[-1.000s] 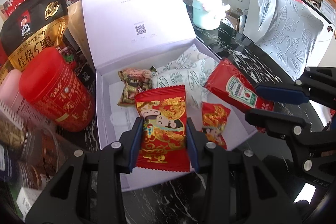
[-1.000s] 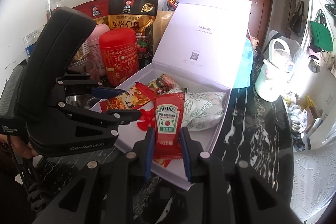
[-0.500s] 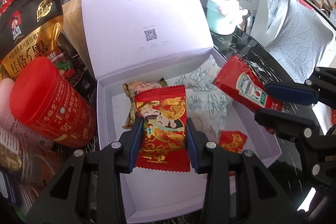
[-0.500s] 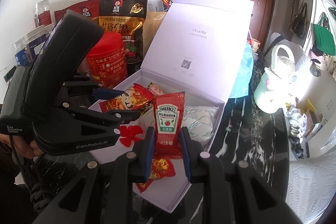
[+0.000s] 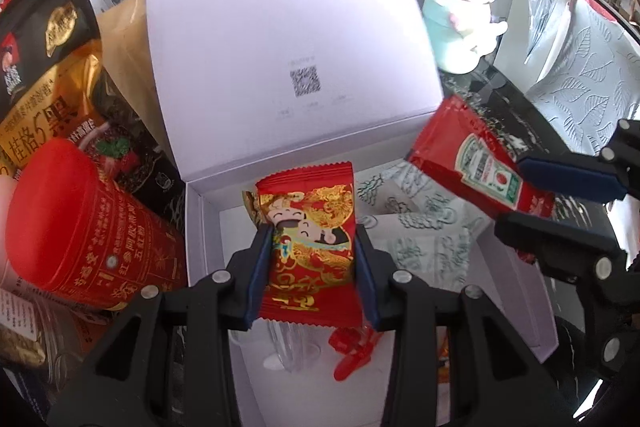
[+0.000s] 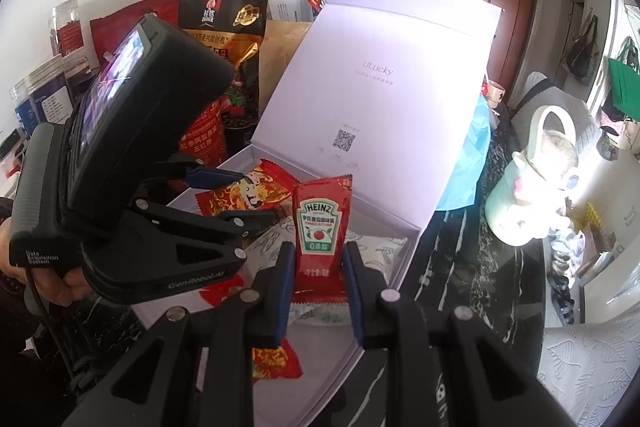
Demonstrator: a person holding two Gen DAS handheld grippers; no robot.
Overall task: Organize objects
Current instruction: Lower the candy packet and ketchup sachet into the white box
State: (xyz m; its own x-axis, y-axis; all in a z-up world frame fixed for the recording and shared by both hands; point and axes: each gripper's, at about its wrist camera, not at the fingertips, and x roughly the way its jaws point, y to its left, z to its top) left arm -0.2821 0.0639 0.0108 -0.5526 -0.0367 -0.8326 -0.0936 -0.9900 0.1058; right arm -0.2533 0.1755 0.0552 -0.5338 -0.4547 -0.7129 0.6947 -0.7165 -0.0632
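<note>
White hinged-lid cardboard box (image 5: 208,267) sits open on the bench. Your left tongs (image 5: 312,259) grip a red-and-gold foil snack packet (image 5: 310,247) above it; your right tongs (image 6: 316,275) clamp a red ketchup sachet (image 6: 320,227). Risk: releasing near the box edge drops a packet outside; tongs crowd together and may collide.

Both wrist views close, angled down, sharing the open white box (image 5: 200,227).

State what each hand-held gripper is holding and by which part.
Left hand-held gripper: red snack packet, pinched across its side edges, low down. Right hand-held gripper: ketchup sachet, pinched across its lower side edges.
</note>
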